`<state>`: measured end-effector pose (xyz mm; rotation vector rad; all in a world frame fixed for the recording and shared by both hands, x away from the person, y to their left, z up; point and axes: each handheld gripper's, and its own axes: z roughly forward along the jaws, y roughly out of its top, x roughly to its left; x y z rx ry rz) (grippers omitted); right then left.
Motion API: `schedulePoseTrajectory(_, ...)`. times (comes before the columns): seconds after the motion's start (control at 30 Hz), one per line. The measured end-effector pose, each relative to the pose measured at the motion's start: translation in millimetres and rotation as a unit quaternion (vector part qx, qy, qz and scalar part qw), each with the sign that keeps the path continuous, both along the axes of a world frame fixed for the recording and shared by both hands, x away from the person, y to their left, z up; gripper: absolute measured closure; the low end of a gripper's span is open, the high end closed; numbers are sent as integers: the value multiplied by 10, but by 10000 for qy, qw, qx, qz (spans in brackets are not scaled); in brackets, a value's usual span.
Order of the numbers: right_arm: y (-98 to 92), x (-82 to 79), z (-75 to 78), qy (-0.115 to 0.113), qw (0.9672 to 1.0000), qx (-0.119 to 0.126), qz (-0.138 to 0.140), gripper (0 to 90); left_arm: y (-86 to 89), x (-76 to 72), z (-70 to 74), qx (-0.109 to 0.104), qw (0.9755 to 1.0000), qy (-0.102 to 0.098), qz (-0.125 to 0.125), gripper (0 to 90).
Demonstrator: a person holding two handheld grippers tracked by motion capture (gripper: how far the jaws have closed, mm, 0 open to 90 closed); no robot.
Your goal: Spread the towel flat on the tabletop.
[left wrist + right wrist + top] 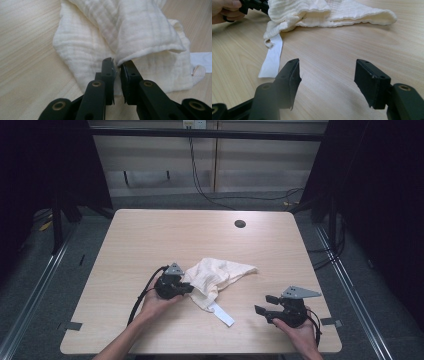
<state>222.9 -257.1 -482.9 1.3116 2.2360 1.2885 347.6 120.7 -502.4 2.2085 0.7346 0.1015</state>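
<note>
Pale wood table [150, 235] carries a crumpled cream cloth [217, 276] near its middle, a white label strip [221, 314] trailing from its near edge. At the cloth's left edge the left gripper [117, 65] has nipped a fold, jaws nearly together on it, probably to lift that corner. Right of the cloth, well apart, the right gripper [327, 75] waits with jaws spread wide, holding nothing.

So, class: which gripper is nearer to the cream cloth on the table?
Left. The left gripper is at the cloth, jaws nearly closed on its edge. The right gripper stands open over bare table, apart from the cloth.
</note>
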Motion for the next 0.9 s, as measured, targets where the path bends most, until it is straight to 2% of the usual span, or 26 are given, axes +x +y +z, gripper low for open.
schedulePoseTrajectory(0.2,7,7,-8,40,10000,-9,36,370,50,6,0,11,10000,-4,-33,848)
schedulePoseTrajectory(0.3,22,11,-18,75,9999,-31,83,376,81,4,-1,-18,9999,71,-70,857)
schedulePoseTrajectory(0.47,41,18,-20,89,9999,-43,123,378,43,-33,2,-2,9999,59,-124,873)
schedulePoseTrajectory(0.53,47,10,-16,88,9998,-66,137,378,43,-57,-3,-59,9998,112,-178,878)
schedulePoseTrajectory(0.7,36,4,-10,57,9999,-36,136,378,84,-165,23,79,9992,83,-383,885)
schedulePoseTrajectory(0.9,81,6,-24,81,9996,-115,242,374,163,-294,55,208,9980,134,-579,888)
